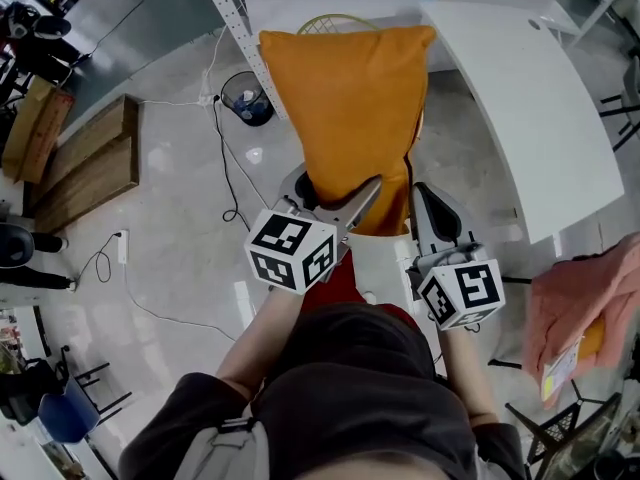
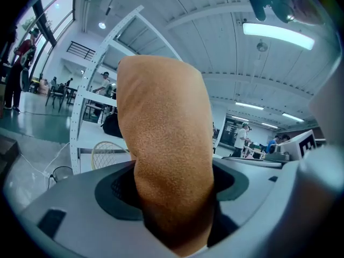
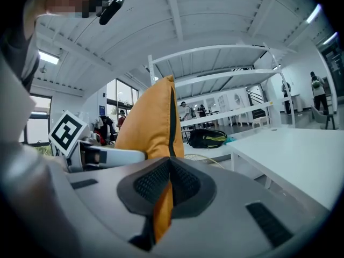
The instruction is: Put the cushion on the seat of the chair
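Note:
An orange cushion point(image 1: 345, 108) hangs upright in front of me, held by its near edge. My left gripper point(image 1: 335, 205) is shut on the cushion's thick lower left corner point(image 2: 166, 144), which fills the gap between its jaws. My right gripper point(image 1: 418, 196) is shut on the thin seam edge of the cushion point(image 3: 153, 122) at the lower right. The chair point(image 1: 340, 20) shows only as a pale woven rim behind the cushion's top; it also appears low and beyond the cushion point(image 2: 105, 152) in the left gripper view. Its seat is hidden by the cushion.
A white table point(image 1: 540, 108) runs along the right. A dark bin point(image 1: 247, 98) and cables lie on the floor at the left, with wooden boards point(image 1: 85, 163) farther left. A black bag point(image 3: 207, 137) sits on a far table. Pink cloth point(image 1: 585, 313) hangs at the right edge.

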